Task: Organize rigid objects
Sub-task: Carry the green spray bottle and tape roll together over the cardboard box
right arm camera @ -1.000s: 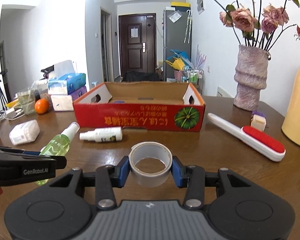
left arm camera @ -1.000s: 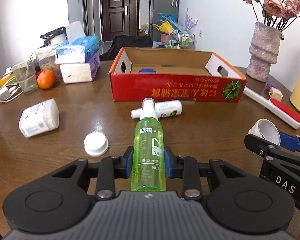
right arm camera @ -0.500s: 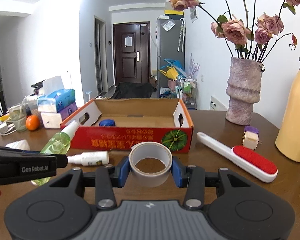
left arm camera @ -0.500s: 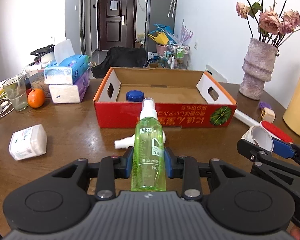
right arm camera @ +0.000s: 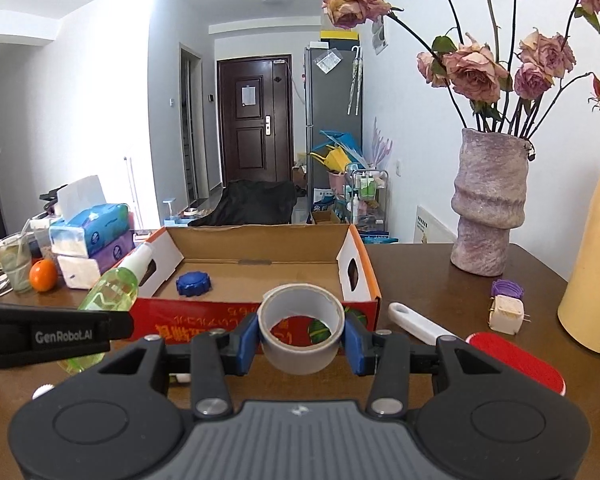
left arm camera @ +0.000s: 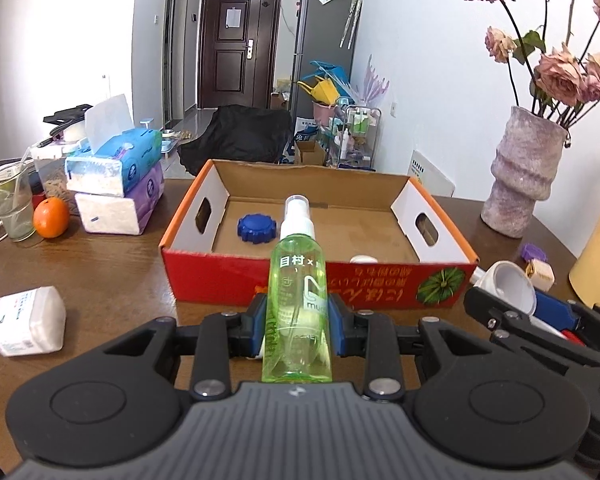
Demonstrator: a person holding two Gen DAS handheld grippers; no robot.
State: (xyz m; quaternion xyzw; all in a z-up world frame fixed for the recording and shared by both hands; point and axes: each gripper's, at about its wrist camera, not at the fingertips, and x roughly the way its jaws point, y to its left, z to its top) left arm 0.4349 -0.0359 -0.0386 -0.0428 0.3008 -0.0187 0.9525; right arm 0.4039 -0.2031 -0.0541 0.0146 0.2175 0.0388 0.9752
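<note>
Wooden table (left arm camera: 100,264): cardboard box (left arm camera: 312,280) set centrally. Green spray bottle (left arm camera: 298,300) is clamped in left gripper (left arm camera: 298,326), tape roll (right arm camera: 300,332) in right gripper (right arm camera: 300,338), both carried short of the box. Judged next: lowering inside, release.

We see the open red cardboard box (left arm camera: 316,280) straight ahead, with much bare floor inside; only a blue round lid (left arm camera: 257,229) lies at its left. The stacked tissue packs (left arm camera: 118,184) stand left of it, the tall stone-grey vase (right arm camera: 488,204) stands right.
</note>
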